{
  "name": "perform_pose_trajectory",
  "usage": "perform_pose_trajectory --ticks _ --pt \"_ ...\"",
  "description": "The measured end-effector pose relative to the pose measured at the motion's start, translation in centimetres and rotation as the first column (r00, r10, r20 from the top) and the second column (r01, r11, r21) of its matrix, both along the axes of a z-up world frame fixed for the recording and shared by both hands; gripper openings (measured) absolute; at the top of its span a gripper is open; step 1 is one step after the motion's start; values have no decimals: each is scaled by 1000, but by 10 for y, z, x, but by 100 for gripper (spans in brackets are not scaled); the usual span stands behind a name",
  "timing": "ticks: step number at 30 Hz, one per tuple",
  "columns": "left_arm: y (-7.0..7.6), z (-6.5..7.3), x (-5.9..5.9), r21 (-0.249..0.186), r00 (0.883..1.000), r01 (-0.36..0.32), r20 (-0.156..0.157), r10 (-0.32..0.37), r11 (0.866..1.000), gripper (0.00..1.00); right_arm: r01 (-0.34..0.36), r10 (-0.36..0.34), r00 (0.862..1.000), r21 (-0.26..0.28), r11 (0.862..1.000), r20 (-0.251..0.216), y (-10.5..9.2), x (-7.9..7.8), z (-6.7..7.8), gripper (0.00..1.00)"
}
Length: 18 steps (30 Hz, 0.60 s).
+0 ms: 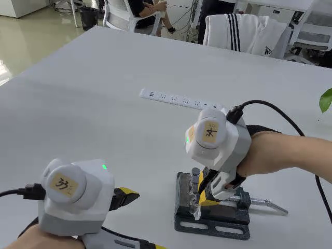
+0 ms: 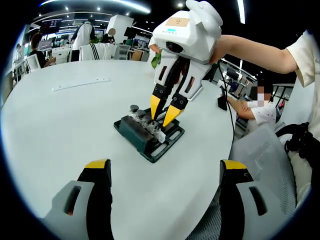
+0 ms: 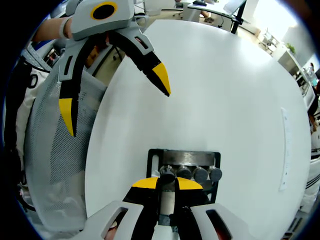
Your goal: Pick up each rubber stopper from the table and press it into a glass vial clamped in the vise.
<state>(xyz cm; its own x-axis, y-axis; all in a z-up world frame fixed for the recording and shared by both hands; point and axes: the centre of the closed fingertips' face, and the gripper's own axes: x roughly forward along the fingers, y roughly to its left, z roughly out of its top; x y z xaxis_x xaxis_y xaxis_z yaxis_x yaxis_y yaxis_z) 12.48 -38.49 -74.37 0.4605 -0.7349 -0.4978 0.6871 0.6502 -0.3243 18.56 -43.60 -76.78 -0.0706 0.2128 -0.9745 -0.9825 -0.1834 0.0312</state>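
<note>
Right gripper [image 3: 167,186] clenched, seemingly on clear glass vial [image 3: 167,202] in dark metal vise [image 3: 152,162]; off-centre push may crack it. Left gripper [image 2: 165,163] released.

1. You have a white power strip [image 1: 179,99] lying flat toward the far side in your head view, sockets facing up.
2. Beyond it, a white garment with black stripes [image 1: 244,32] is draped over a chair back.
3. A green leaf [image 1: 326,99] pokes in at the right edge of your head view.
4. At the top of that view a seated person [image 1: 150,9] is beside a white chair [image 1: 119,18], with a dark bin [image 1: 89,16] just to its left.
5. A grey mesh office chair [image 2: 272,145] stands close to you and appears in both gripper views.
6. In your left gripper view, another person in a white top [image 2: 252,107] sits in the background on the right.
</note>
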Motion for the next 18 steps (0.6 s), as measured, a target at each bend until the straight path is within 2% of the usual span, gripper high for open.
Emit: perform_pose_trajectory --ticks 5,13,18 --pt "-2 0 3 -13 1000 -11 -4 11 1000 88 5 -5 1000 12 1000 2 0 -1 1 8" --pt "-3 0 2 -9 1000 -1 -5 1 1000 87 20 -20 1000 2 1000 -8 -5 0 0 10" --pt "-3 -1 1 -9 1000 -3 -8 3 1000 87 24 -24 1000 7 1000 -9 -5 1 -1 9"
